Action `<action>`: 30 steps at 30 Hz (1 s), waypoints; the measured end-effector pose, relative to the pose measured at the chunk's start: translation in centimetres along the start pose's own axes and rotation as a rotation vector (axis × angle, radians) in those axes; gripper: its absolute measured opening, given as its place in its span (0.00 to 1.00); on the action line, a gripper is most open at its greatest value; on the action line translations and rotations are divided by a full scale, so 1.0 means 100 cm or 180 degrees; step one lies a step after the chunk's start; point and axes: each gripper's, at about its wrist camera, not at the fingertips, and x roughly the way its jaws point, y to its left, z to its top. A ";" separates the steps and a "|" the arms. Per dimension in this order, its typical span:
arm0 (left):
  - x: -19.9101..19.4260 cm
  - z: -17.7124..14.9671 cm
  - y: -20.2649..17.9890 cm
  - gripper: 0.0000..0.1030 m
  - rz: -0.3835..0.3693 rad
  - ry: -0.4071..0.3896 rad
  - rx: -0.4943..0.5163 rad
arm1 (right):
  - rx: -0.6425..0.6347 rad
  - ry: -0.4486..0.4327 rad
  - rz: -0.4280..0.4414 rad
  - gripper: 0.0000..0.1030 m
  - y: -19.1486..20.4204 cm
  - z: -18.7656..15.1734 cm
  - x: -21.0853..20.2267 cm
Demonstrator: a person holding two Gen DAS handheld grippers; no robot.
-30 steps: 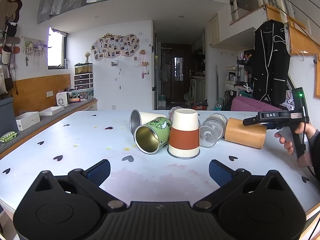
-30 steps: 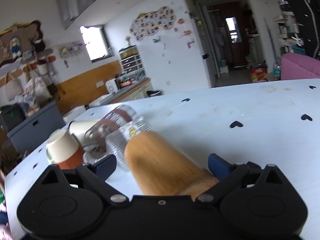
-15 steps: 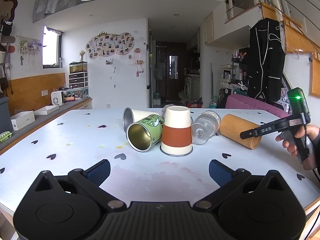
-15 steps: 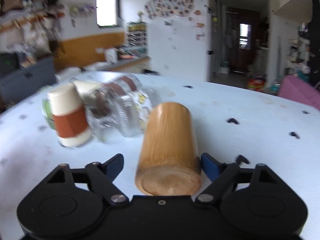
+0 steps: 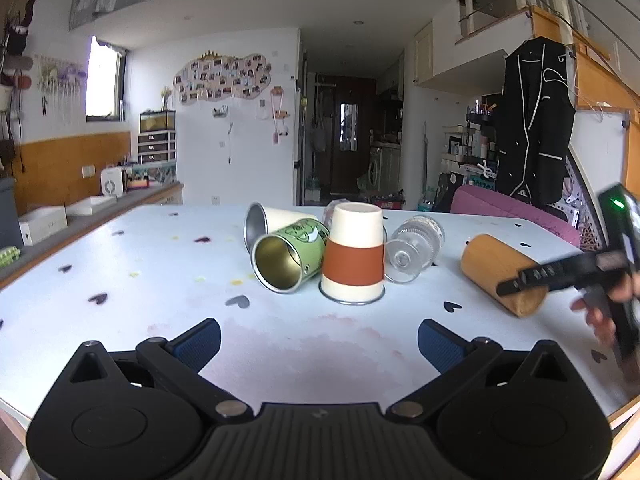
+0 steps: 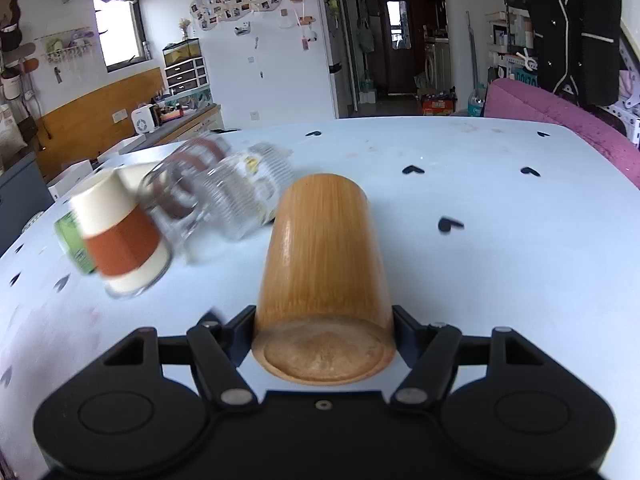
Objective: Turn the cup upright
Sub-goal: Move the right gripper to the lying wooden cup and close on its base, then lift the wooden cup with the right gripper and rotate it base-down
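Note:
A wooden cup point(image 5: 500, 276) lies on its side on the white table point(image 5: 160, 280), right of the other cups. In the right wrist view its base point(image 6: 324, 356) faces the camera and its mouth points away. My right gripper point(image 6: 324, 320) is shut on it, one finger against each side near the base. From the left wrist view the right gripper point(image 5: 516, 286) reaches in from the right, held by a hand point(image 5: 600, 320). My left gripper point(image 5: 318, 344) stands open over the table's near edge, nothing between its fingers, well short of the cups.
A cream and orange cup point(image 5: 354, 256) stands upside down in the middle. Beside it lie a green cup point(image 5: 288, 256), a white metal cup point(image 5: 272, 220) and a ribbed glass cup point(image 5: 416, 248). A pink sofa point(image 6: 560, 120) sits beyond the table's right edge.
The right gripper swung round behind the wooden cup's base and its fingers closed onto the cup's sides. The cup has shifted right, away from the glass cup. The left gripper has stayed almost still.

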 end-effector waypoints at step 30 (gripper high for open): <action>0.026 -0.014 -0.017 0.84 -0.0757 0.0372 -0.0432 | 0.1069 -0.0149 0.0471 0.64 -0.007 -0.070 -0.099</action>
